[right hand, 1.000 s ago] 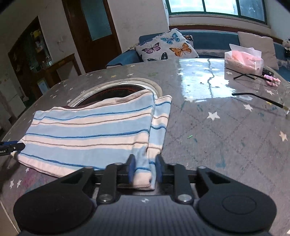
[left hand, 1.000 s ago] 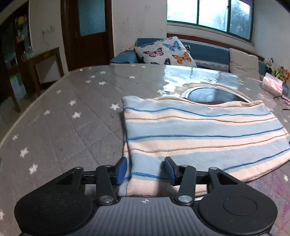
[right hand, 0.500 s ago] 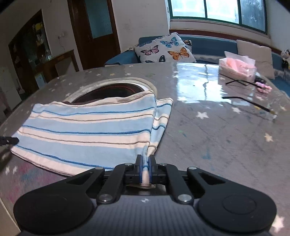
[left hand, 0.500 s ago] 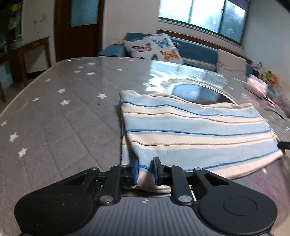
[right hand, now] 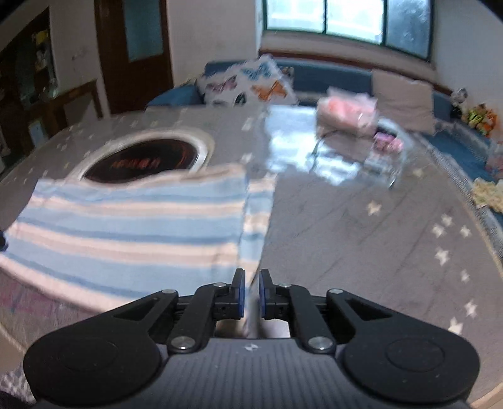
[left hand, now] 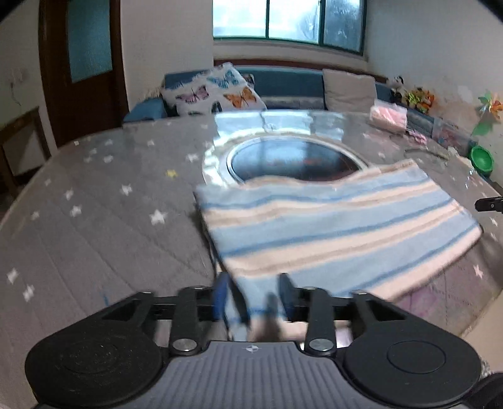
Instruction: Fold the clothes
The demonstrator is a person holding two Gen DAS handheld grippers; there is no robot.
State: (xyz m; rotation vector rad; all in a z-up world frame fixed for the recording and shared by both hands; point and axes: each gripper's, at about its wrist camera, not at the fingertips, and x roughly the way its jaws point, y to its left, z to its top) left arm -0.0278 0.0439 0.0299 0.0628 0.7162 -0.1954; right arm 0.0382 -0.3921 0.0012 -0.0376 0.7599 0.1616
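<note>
Left gripper: jaws parted and opening; the near left corner of the cloth lies in the gap, blurred, and the blue pads do not press on it.
Right gripper: jaws nearly together and easing apart; a thin edge of the cloth's near right corner stands between the blue pads. Whether the pads still pinch it is too blurred to tell.
Striped cloth: folded garment in pale blue and cream bands with thin darker blue lines; it lies flat on the table between the two grippers. Its far edge overlaps the near rim of the round inset. In the right wrist view a narrower under-layer shows along its right side.
Table: grey quilted cover with white stars under a glossy clear sheet that reflects the window.
Round inset: dark disc with a bright metal ring, set in the tabletop beyond the cloth.
Pink packet: on the far right of the table, blurred.
Sofa: blue, behind the table.
Butterfly cushion: on the sofa.
Plain beige cushion: on the sofa, right of the butterfly one.
Window: above the sofa.
Door: dark wood with a frosted pane, at left.
</note>
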